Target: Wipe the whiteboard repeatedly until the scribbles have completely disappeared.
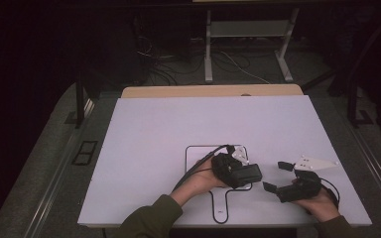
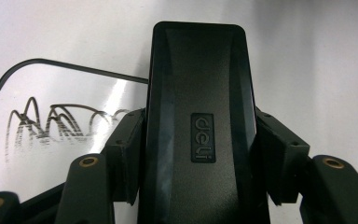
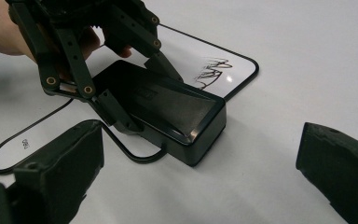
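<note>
Showing "deli" logo: eraser [image 2: 200, 121]

A white bench [image 1: 154, 129] is carrying a small black-rimmed whiteboard [image 1: 194, 154] lying flat near its front edge, with dark scribbles [image 2: 51, 123] showing on it. A black eraser [image 3: 168, 109] is sitting on that board's corner, overhanging onto the bench.

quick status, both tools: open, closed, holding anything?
Left tool: closed on the black eraser.
Right tool: open, holding nothing.
</note>
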{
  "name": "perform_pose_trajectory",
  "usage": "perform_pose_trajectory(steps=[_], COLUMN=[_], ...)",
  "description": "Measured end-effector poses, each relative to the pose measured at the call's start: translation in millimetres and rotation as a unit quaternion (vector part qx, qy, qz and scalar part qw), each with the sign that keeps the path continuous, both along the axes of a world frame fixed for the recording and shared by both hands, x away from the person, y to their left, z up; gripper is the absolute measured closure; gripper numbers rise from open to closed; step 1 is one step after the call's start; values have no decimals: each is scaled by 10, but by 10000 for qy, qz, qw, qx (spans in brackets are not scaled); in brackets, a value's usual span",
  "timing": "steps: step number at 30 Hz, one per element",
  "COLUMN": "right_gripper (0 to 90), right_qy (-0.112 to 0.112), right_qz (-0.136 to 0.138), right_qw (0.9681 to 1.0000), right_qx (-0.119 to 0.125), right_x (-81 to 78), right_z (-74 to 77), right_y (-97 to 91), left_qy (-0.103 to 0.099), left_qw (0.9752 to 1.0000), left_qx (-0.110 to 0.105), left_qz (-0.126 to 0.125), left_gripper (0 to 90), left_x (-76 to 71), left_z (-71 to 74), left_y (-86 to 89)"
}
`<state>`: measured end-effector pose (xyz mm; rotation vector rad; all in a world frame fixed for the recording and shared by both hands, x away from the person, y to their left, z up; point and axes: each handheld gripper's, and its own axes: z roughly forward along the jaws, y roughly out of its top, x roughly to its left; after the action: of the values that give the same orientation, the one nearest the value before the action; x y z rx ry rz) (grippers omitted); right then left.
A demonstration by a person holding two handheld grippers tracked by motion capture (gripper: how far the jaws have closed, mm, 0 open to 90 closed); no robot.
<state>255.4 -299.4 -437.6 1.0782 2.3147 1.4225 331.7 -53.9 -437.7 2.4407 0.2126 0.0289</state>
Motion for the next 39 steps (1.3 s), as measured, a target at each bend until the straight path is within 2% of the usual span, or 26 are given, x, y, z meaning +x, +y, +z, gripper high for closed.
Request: perform_pose_trajectory(steps=[4,7,8,9,11,12,15,19,21,23,28,29,32,34,36,39], right_gripper=[0,0,0,0,0,0,0,0,0,0,0,0,0,0,0,0], right_qy=[-7,-11,-11,-5,7,5,9,4,-13,-2,3,4,-8,-6,-2,-16], right_qz=[1,-1,2,5,6,2,-10,-12,-4,1,-8,-6,-9,-10,-10,-4], right_qw=[10000,10000,10000,10000,10000,10000,10000,10000,10000,10000,10000,10000,10000,10000,10000,10000], right_qx=[-5,-8,-6,-7,-4,-3,-4,-8,-18,-13,-9,-9,-16,-12,-11,-16], right_x=[-5,1,1,1,1,2,-1,-3,-2,-2,-1,-1,-1,-3,-6,-2], right_z=[2,0,0,0,0,-1,2,2,0,0,0,1,1,2,3,0], right_y=[1,-2,-1,-1,-1,-2,-8,-5,-3,-1,-4,-5,-6,-5,-5,-5], left_qy=[-165,-221,-202,-141,-91,-99,-179,-343,-303,-327,-271,-277,-304,-409,-369,-383], left_qw=[9995,9992,9993,9997,9999,9999,9998,9991,9991,9990,9995,9995,9994,9989,9988,9987], left_qx=[34,61,57,116,51,96,103,138,87,146,178,164,179,194,118,172], left_qz=[262,321,314,189,106,34,24,215,299,266,47,74,35,136,287,281], left_gripper=[392,392,392,392,392,392,392,392,392,392,392,392,393,393,393,393], left_x=[105,117,95,78,7,-15,-25,56,83,75,-51,-79,-36,11,70,65], left_z=[4,7,9,16,8,13,15,19,12,19,23,22,21,21,11,17], left_y=[31,36,27,22,-1,-8,-18,3,14,18,-5,-11,-4,10,27,38])
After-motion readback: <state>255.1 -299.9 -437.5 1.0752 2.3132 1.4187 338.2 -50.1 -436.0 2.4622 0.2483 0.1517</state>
